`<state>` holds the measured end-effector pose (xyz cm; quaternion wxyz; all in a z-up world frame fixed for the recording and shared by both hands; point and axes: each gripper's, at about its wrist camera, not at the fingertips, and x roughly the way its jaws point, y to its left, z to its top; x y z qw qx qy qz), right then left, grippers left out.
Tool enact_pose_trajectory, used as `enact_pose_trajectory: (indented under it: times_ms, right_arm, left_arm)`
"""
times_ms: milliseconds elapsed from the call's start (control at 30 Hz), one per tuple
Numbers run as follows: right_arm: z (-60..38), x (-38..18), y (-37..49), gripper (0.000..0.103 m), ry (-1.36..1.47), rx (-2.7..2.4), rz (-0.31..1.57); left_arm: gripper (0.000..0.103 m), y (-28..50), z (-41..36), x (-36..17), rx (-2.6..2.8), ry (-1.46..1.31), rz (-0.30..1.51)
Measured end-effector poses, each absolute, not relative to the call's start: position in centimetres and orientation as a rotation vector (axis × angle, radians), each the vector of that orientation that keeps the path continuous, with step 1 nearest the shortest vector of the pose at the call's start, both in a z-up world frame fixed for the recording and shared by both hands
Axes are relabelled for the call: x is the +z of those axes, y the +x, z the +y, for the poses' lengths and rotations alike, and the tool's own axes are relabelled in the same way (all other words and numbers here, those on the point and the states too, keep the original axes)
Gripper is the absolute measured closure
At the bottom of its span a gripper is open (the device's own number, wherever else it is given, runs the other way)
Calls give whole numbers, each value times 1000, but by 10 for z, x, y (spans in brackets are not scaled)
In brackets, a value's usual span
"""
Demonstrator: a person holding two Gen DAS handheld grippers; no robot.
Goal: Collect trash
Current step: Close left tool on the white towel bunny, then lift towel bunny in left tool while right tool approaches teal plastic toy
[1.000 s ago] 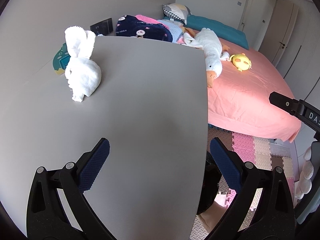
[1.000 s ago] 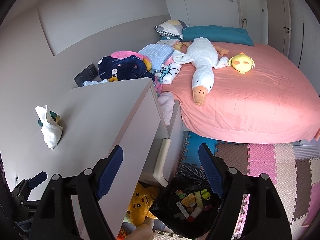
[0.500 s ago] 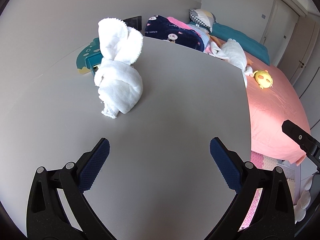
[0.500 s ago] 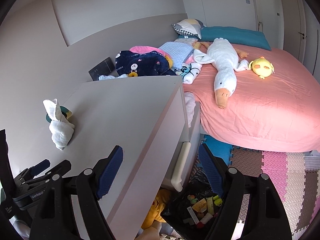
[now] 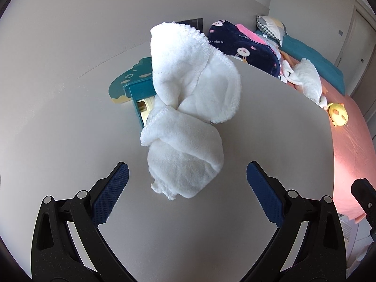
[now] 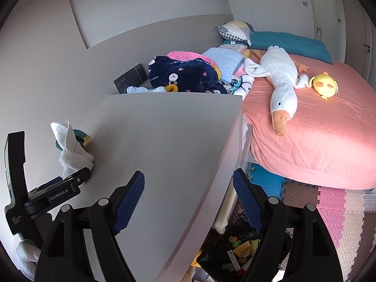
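Note:
A crumpled white cloth (image 5: 188, 122) stands on the grey dresser top (image 5: 270, 122), close in front of my left gripper (image 5: 186, 181). The left gripper is open, its blue pads on either side of the cloth's lower end, not touching it. The cloth also shows in the right wrist view (image 6: 70, 150), with the left gripper (image 6: 58, 188) just before it. My right gripper (image 6: 188, 197) is open and empty, above the dresser's right edge. Below it a black trash bag (image 6: 237, 251) holds several bits of colourful rubbish.
A teal dinosaur-shaped box (image 5: 138, 89) sits behind the cloth against the wall. A pink bed (image 6: 317, 127) with a white goose plush (image 6: 279, 80), a yellow plush (image 6: 324, 85) and piled blankets (image 6: 185, 72) lies to the right. Foam mats (image 6: 333, 211) cover the floor.
My left gripper has moved forward and left across the dresser top, and the white cloth now sits between its open fingers. The right gripper has risen and shifted left over the dresser edge.

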<state>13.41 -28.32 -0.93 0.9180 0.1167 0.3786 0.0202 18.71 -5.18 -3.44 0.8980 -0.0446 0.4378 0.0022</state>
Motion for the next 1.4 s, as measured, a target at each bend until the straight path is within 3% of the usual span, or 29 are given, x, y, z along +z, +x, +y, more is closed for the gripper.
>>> enact_pose_trajectory:
  times_ms: [167,300,533,633,1400]
  right_arm:
    - [-275,-12,144,25,230,52,790]
    - [-270,-14,148,25,232,60,796]
    - [-258,-18,153,25,228,73,807]
    - [-251,-17,153,25,221,81,810]
    - [-149,-12,163,25,176,216,845]
  left_arm:
    - [8,198,-43,-40,29,-139,917]
    - [15,194,-37,-40,32,-127,914]
    - [50,191,-29,-39,13,-120,909]
    - [57,186,-25,-38,9,-122,903]
    - [59,132,92,-13,110,-239,850]
